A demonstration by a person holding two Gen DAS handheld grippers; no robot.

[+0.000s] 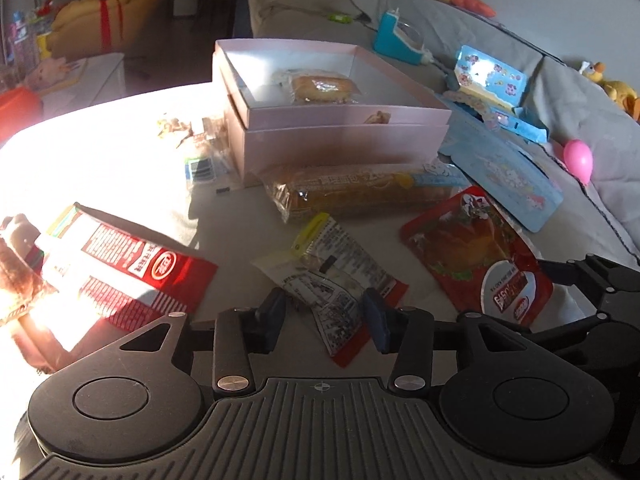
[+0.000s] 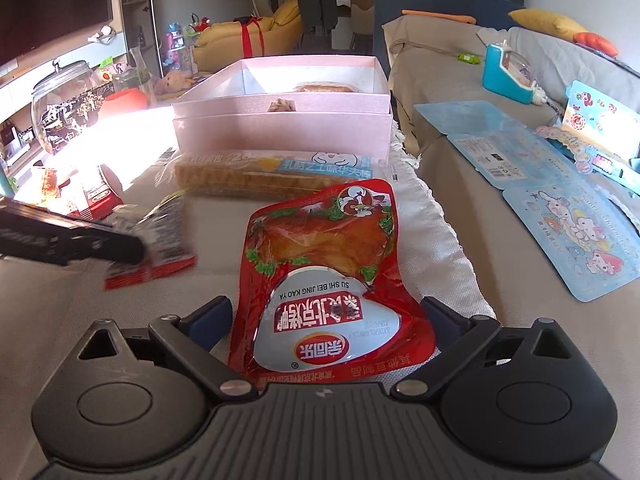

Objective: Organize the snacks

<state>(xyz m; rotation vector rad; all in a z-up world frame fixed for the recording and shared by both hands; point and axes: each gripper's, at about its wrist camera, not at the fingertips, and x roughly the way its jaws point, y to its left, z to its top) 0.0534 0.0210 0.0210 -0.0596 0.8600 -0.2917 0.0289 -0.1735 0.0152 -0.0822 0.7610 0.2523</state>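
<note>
A pink open box holds a wrapped bun; it also shows in the right wrist view. A long waffle-biscuit pack lies in front of it. My left gripper is open, its fingers either side of a small white-and-red snack packet on the table. My right gripper is open, its fingers either side of the near end of a red roast-duck pouch lying flat. The left gripper also shows in the right wrist view over the small packet.
A red-and-white pack lies at left. Small wrapped snacks sit left of the box. Blue sticker cards and a blue toy lie on the grey sofa at right. A glass jar stands far left.
</note>
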